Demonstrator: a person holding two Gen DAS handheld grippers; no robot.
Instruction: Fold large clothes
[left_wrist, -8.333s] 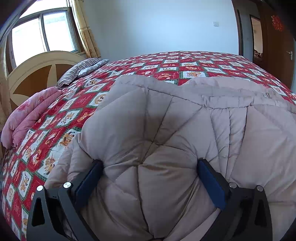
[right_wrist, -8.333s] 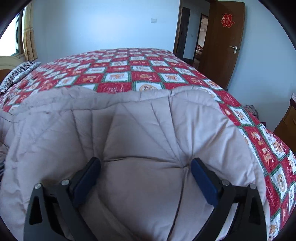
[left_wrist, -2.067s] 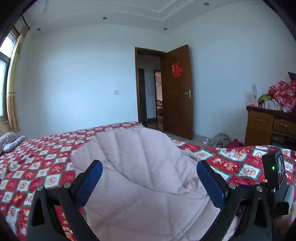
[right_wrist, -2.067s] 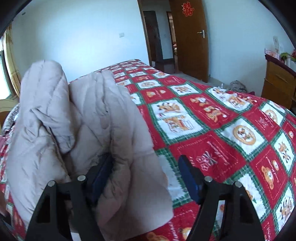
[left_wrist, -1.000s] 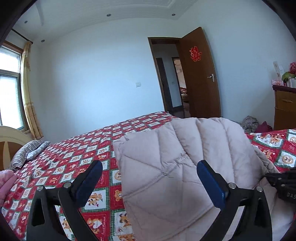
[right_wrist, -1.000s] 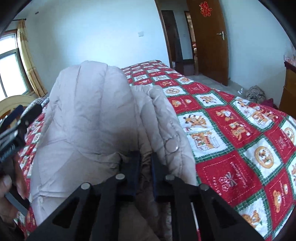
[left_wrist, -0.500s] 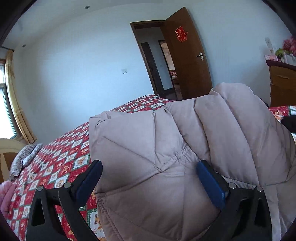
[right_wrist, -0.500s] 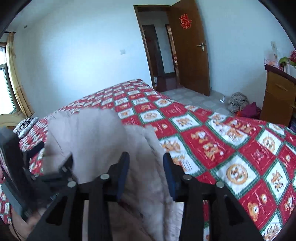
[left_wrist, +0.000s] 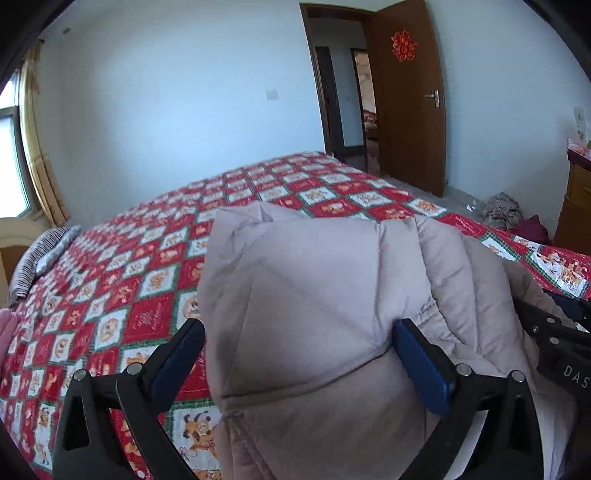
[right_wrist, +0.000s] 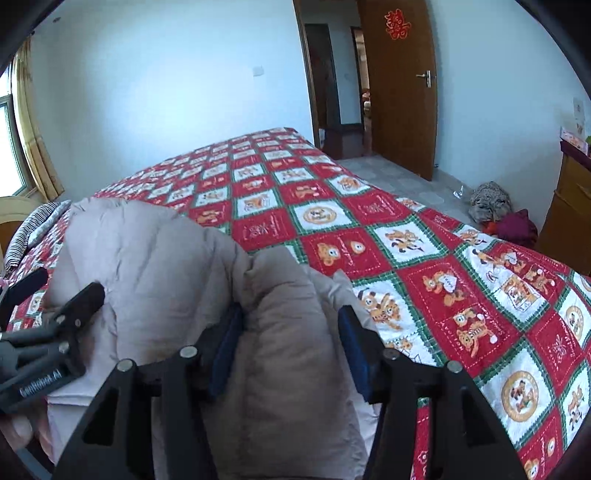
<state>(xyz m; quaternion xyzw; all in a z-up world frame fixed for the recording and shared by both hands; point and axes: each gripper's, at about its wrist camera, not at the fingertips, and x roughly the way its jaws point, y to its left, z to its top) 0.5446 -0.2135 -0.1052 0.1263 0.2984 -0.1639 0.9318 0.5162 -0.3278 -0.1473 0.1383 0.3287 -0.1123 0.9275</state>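
A wide bed covered in a red, white and green patchwork quilt with cartoon animals (left_wrist: 155, 295) fills most of both views, and a brown wooden door with a red paper ornament (right_wrist: 399, 74) stands open at the far wall. On the near part of the bed lies the bulky beige quilted down coat (left_wrist: 314, 314), bunched into thick puffy folds that rise up between both tools.

The left gripper (left_wrist: 295, 362) has its black arms and blue pads spread wide; the coat's bulk sits between them and the right-hand pad presses into the fabric, while the other pad (left_wrist: 177, 358) stands apart from it over the quilt. The right gripper (right_wrist: 291, 350) is about half open, its two blue pads flanking a thick fold of the coat that fills the gap; whether they squeeze it firmly cannot be told.

A striped black-and-white pillow (left_wrist: 40, 254) rests at the far left edge of the bed. No containers show clearly.
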